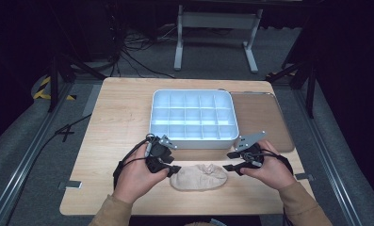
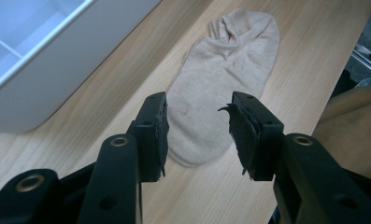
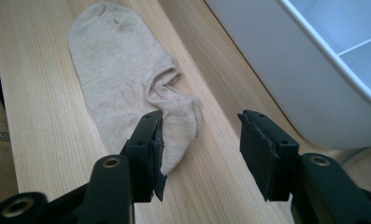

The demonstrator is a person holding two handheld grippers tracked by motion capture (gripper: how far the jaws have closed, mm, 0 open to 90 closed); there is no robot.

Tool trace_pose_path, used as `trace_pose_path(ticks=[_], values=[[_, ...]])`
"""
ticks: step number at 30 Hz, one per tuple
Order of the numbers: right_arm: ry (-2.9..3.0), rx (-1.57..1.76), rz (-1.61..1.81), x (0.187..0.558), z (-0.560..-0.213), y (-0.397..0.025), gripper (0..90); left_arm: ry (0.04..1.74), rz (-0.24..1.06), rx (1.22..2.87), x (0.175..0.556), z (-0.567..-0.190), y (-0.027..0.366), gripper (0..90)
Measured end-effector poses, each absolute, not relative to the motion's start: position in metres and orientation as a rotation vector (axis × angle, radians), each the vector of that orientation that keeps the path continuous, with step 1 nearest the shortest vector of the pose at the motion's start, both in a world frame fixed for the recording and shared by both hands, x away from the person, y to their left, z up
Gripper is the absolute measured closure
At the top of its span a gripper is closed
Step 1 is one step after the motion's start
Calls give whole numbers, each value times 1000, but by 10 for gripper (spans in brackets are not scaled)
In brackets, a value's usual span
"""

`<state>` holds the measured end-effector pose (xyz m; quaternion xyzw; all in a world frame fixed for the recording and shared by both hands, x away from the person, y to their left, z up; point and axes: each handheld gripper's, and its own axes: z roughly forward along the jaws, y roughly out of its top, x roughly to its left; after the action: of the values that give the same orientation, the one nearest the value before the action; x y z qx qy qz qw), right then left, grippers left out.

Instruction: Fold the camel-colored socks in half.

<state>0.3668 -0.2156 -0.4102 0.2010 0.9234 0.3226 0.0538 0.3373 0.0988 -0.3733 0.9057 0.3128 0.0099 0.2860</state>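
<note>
A beige sock [image 1: 199, 176] lies flat near the front edge of the table [image 1: 114, 122], about in the middle. The person's left gripper [image 1: 174, 168] sits at the sock's left end, and its jaws are open with nothing in them. In the left gripper view the toe end of the sock [image 2: 216, 88] lies between the jaws. The right gripper [image 1: 232, 160] is at the sock's right end, open too and holding nothing. In the right gripper view the sock's opening [image 3: 127, 79] is just past its left jaw.

Farther back, in the middle of the table, stands a white tray [image 1: 192, 142] with many small empty boxes. A brown mat [image 1: 262, 117] lies along its right side.

The grab looks about to start. Next, each gripper would need to go down and close on its end of the sock.
</note>
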Motion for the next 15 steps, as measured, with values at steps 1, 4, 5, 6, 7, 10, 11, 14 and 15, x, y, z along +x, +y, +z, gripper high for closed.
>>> trace_pose_path(ticks=[1,4,5,6,7,10,11,14,15], values=[[2814,618,974,366,-411,-216,500,837,28,2421,338,-374,97,589],[2820,621,970,366,-414,-216,500,835,16,2428,340,-376,94,592],[2823,623,963,365,-415,-216,500,832,8,2433,341,-378,93,592],[2825,621,960,365,-415,-217,501,831,6,2437,342,-380,92,592],[2822,621,959,364,-415,-217,501,833,-5,2448,343,-382,92,593],[2822,625,964,363,-415,-218,501,860,-41,2467,348,-390,93,606],[2824,629,965,363,-415,-219,500,880,-51,2468,349,-392,94,619],[2818,629,962,363,-415,-220,500,925,-86,2501,352,-399,94,623],[2818,632,961,363,-415,-220,500,940,-90,2521,353,-401,94,623]])
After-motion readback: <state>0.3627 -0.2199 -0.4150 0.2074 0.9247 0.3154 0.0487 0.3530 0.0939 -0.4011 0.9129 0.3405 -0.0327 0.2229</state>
